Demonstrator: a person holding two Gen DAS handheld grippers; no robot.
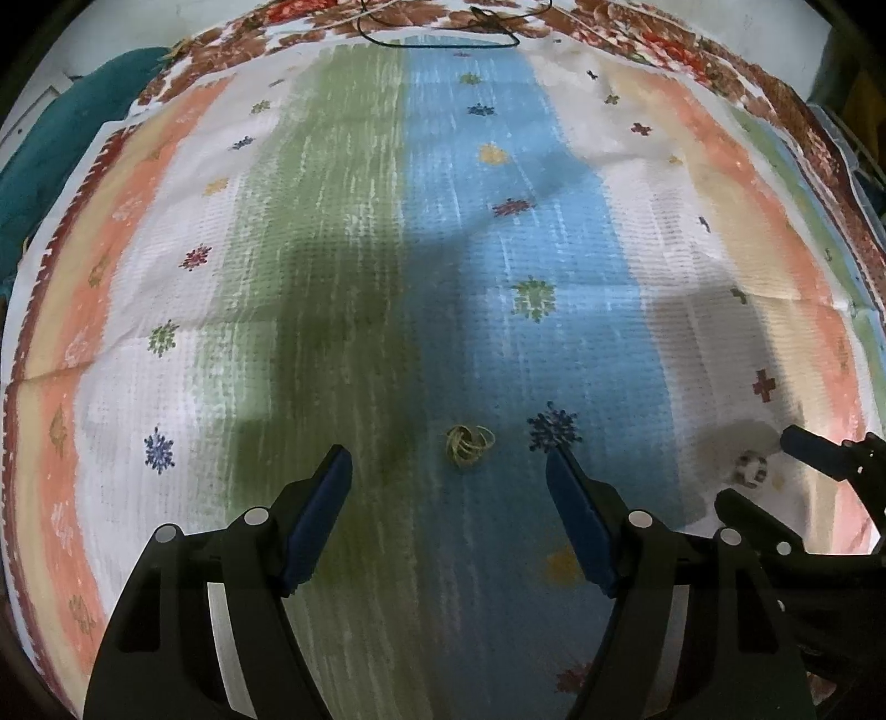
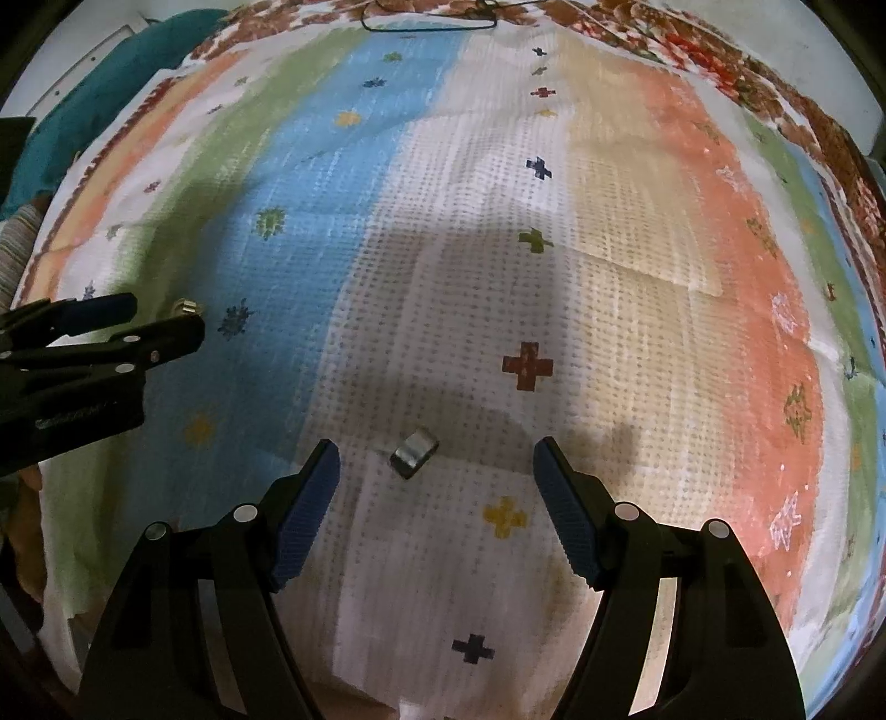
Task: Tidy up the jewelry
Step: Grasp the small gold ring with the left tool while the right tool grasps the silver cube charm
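Note:
A small cluster of gold rings (image 1: 469, 441) lies on the striped cloth where the green and blue bands meet. My left gripper (image 1: 446, 462) stands open just above and around it, a blue pad on each side, touching nothing. A broad silver ring (image 2: 414, 458) rests on the white band. My right gripper (image 2: 437, 448) hangs open over it, its pads well apart from it. In the left wrist view, the right gripper (image 1: 758, 468) and the silver ring (image 1: 752, 468) show at the right edge. In the right wrist view, the left gripper (image 2: 163, 315) and a bit of the gold rings (image 2: 187, 306) show at the left.
The striped, patterned cloth (image 1: 332, 221) covers the whole surface, with creases across it. A thin black cord (image 1: 437, 41) lies at its far edge. A teal fabric (image 1: 55, 166) is bunched beyond the left edge.

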